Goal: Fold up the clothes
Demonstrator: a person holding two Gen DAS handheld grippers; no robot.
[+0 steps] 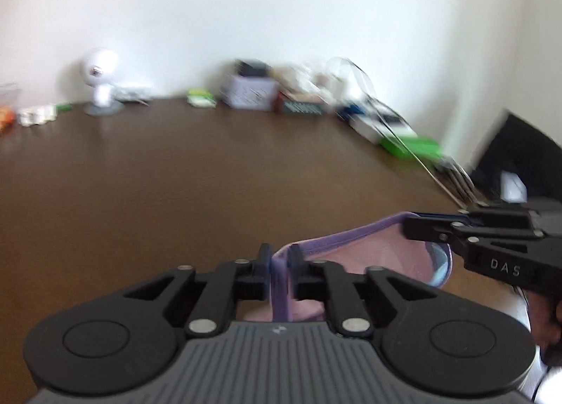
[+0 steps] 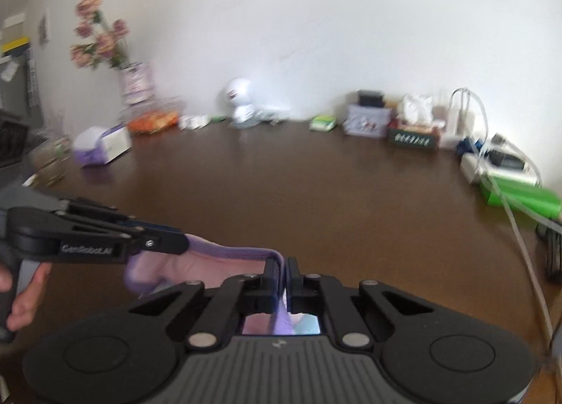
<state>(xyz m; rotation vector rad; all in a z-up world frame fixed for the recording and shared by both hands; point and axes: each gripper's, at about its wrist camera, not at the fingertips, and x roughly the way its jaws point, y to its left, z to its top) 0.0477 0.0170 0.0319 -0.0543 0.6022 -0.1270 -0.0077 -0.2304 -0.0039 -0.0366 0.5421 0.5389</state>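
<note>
Left tool (image 1: 280,256) is clenching the purple-trimmed edge of the pink garment (image 1: 379,253), w/ the right tool (image 2: 283,269) gripping the same trim further along, to its right. Cloth is hanging stretched btwn the two tools, lifted above the brown surface (image 1: 210,165). White figurine (image 2: 240,102) & boxes are sitting well ahead, by the wall.

The left gripper (image 1: 280,256) pinches the purple-trimmed edge of a pink garment (image 1: 372,251) above the brown table (image 1: 210,165). At the right, the right gripper (image 1: 409,226) clamps the same edge. A white figurine (image 1: 100,79) and boxes (image 1: 251,90) stand along the wall.
</note>
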